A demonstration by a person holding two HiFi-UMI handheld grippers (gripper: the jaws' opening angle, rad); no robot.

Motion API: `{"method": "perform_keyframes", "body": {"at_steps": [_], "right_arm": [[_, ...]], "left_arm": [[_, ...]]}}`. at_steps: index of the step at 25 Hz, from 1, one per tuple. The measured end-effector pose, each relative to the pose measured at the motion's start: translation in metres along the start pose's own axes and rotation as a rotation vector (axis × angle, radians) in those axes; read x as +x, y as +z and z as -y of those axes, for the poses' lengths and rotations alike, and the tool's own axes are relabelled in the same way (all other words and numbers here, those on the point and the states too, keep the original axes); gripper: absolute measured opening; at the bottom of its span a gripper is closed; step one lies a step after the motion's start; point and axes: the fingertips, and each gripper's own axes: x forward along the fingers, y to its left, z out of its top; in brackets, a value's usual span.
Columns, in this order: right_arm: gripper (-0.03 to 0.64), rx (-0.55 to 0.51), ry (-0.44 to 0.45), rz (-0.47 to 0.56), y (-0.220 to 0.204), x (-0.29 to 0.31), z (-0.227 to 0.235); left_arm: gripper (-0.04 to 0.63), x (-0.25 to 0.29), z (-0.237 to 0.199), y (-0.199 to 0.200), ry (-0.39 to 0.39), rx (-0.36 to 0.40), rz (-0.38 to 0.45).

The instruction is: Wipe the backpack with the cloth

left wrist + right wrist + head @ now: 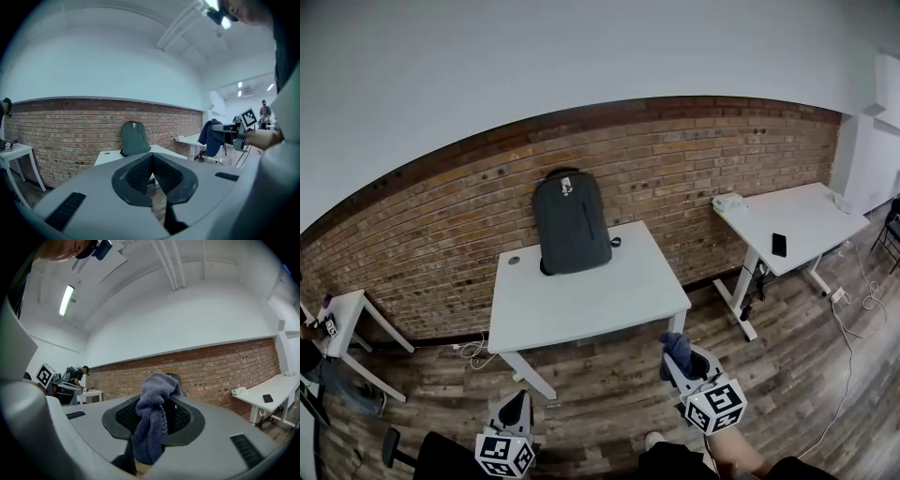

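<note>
A dark grey backpack (572, 223) stands upright on the white table (581, 305), leaning on the brick wall. It also shows in the left gripper view, backpack (135, 138), straight ahead past the jaws. My right gripper (682, 364) hangs over the floor off the table's front right corner, shut on a blue cloth (677, 347). That cloth (154, 420) bunches over the jaws and hides most of the backpack in the right gripper view. My left gripper (521, 397) is low in front of the table's left side, shut with nothing in it (152, 161).
A second white table (811, 220) at the right carries a black phone (779, 245) and a white bundle (729, 202). A small table (342, 314) stands at far left. Cables (853, 309) trail on the wooden floor. A person (77, 376) stands in the background.
</note>
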Motion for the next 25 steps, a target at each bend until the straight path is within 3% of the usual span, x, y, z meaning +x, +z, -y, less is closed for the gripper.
{"method": "perform_keyframes", "body": {"at_steps": [12, 25], "right_arm": [[0.111, 0.011, 0.030, 0.046, 0.030, 0.105, 0.101], [0.111, 0.013, 0.065, 0.022, 0.020, 0.172, 0.143]], "left_arm": [[-0.012, 0.131, -0.007, 0.058, 0.034, -0.007, 0.017], [-0.012, 0.204, -0.018, 0.061, 0.069, -0.022, -0.009]]}}
